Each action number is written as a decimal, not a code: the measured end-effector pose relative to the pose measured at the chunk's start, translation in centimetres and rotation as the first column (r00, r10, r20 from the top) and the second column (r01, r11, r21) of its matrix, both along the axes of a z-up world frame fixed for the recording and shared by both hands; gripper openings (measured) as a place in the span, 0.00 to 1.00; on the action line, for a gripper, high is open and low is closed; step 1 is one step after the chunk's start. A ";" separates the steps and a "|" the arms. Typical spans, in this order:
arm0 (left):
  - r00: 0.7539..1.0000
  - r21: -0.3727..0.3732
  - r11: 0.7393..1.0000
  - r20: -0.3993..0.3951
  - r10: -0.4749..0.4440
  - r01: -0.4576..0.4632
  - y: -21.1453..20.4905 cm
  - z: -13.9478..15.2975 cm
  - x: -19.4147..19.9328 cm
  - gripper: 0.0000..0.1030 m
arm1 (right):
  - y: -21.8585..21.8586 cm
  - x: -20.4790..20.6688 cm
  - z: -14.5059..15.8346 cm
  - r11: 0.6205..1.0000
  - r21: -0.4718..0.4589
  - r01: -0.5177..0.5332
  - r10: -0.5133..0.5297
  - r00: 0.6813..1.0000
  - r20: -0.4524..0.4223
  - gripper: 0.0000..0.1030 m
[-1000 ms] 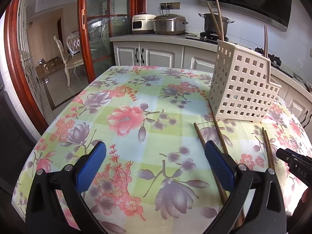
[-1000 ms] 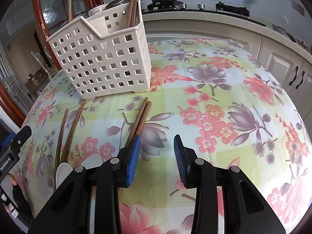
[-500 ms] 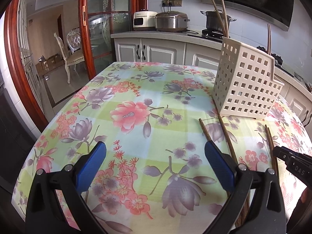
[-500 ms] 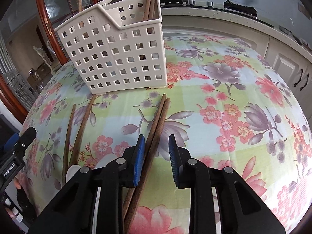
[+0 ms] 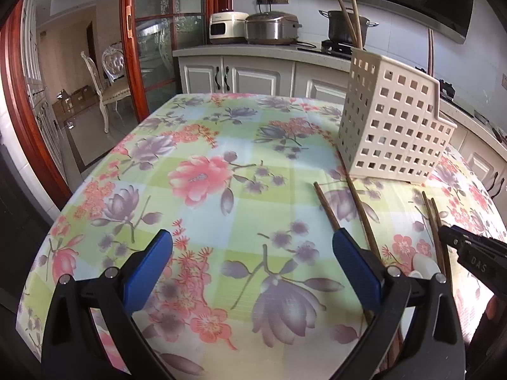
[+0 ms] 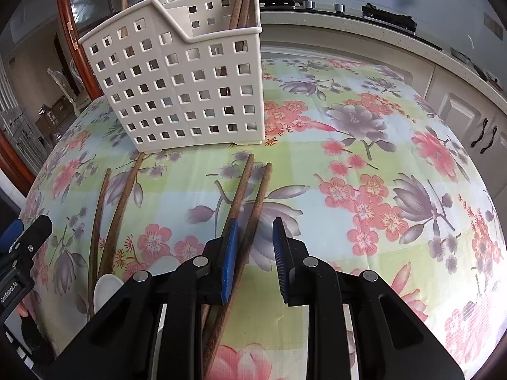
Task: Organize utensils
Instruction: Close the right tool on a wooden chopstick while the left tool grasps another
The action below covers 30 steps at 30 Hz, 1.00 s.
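Matt wood chopsticks (image 6: pixel 250 196), perforated plastic caddy (image 6: pixel 177 85), glossy floral tablecloth (image 6: pixel 364 196).

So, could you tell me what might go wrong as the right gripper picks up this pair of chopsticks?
The right gripper has just been closing its jaws around the pair of chopsticks, whose tips splay apart. Only one pad seems to touch, so one stick may slip out or scissor. The holder stands close ahead with upright sticks already in it, so a careless lift could knock it.
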<state>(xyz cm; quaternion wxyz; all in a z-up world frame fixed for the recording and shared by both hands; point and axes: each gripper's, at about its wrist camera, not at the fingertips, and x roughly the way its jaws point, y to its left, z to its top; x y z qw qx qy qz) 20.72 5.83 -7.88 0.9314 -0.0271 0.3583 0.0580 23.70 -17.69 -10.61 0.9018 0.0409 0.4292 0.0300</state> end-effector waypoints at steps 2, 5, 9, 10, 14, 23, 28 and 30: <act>1.000 -0.012 1.000 -0.023 -0.021 0.021 -0.3 -0.3 0.3 0.94 | 0.0 0.3 0.0 1.000 -0.013 -0.001 0.001 1.000 0.002 0.17; 0.997 -0.028 0.998 -0.062 -0.052 0.050 -0.8 -0.8 0.9 0.92 | -0.5 0.3 0.0 1.000 -0.008 -0.008 0.008 1.000 -0.003 0.10; 0.991 -0.039 0.996 -0.104 -0.079 0.075 -1.6 -1.4 1.9 0.83 | -1.6 -0.2 -0.1 1.000 0.025 -0.014 0.014 1.000 -0.006 0.07; 0.990 -0.045 0.996 -0.113 -0.086 0.082 -1.9 -1.5 2.2 0.81 | -1.9 -0.2 -0.1 0.999 0.037 -0.014 0.014 1.000 -0.007 0.07; 0.983 -0.050 0.994 -0.154 -0.103 0.096 -3.2 -1.8 3.9 0.69 | -2.1 -0.4 -0.1 0.999 0.046 -0.022 0.022 1.000 -0.005 0.07; 0.970 0.001 0.987 -0.187 -0.155 0.158 -5.7 -2.2 4.9 0.09 | -2.0 -0.6 -0.1 0.998 0.026 -0.051 0.051 0.999 0.005 0.07; 0.970 -0.055 0.984 -0.166 -0.178 0.171 -4.8 -2.2 4.8 0.09 | -2.2 -0.7 -0.1 0.998 0.040 -0.056 0.055 0.998 0.011 0.07; 0.971 -0.073 0.983 -0.156 -0.180 0.170 -4.2 -2.2 4.7 0.09 | -2.4 -0.7 -0.1 0.996 0.061 -0.058 0.057 0.998 0.012 0.06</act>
